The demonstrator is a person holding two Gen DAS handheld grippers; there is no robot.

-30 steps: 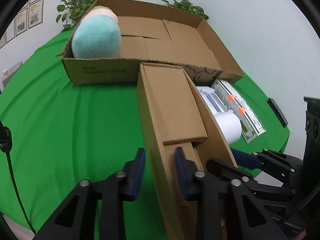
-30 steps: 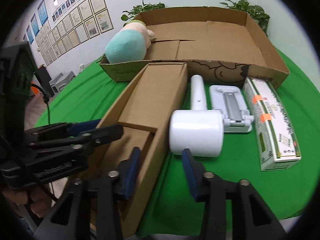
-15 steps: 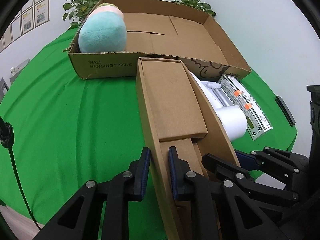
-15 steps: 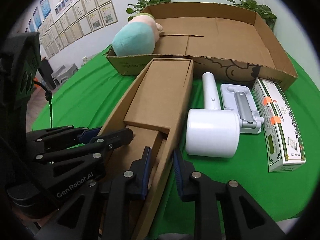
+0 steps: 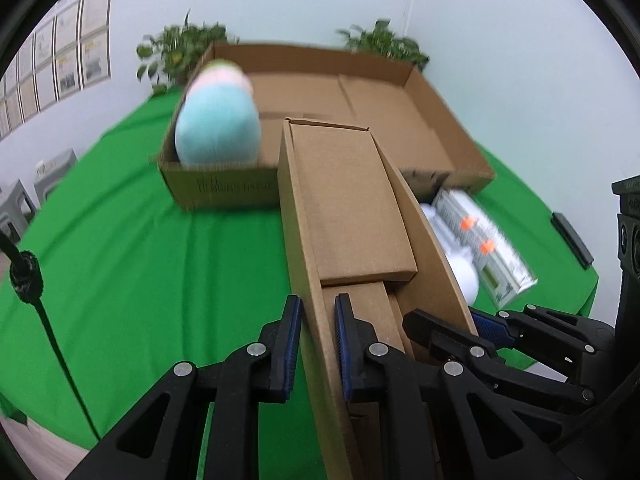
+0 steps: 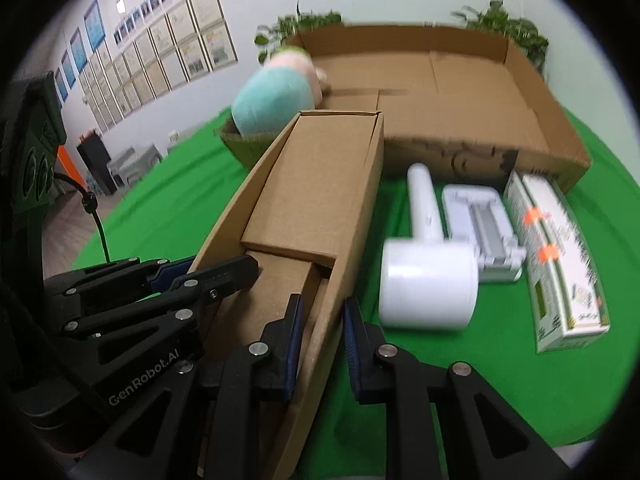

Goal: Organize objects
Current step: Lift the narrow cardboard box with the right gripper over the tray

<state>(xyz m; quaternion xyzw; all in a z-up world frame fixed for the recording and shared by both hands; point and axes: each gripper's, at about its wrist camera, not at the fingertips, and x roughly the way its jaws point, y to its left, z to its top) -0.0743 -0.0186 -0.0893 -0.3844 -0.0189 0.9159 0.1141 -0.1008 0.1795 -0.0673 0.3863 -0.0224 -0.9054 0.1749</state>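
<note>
A long narrow cardboard box [image 5: 352, 208] [image 6: 316, 200] is held up off the green table by both grippers. My left gripper [image 5: 316, 344] is shut on the box's left wall. My right gripper [image 6: 320, 344] is shut on the box's right wall. The box's far end points at a large open cardboard tray [image 5: 440, 136] [image 6: 480, 120] at the back. A teal and pink plush toy [image 5: 218, 120] [image 6: 276, 96] lies in the tray's left end.
A white hammer-shaped device [image 6: 428, 280], a white holder [image 6: 480, 220] and a white printed carton [image 6: 556, 256] [image 5: 484, 240] lie on the green cloth [image 5: 120, 260] right of the box. Potted plants [image 5: 180, 52] stand behind the tray. A black cable [image 5: 28, 280] hangs at left.
Both grippers closed on the narrow box's side walls, then lifted it; its far end now rises in front of the tray's near wall. The view blurs with motion.
</note>
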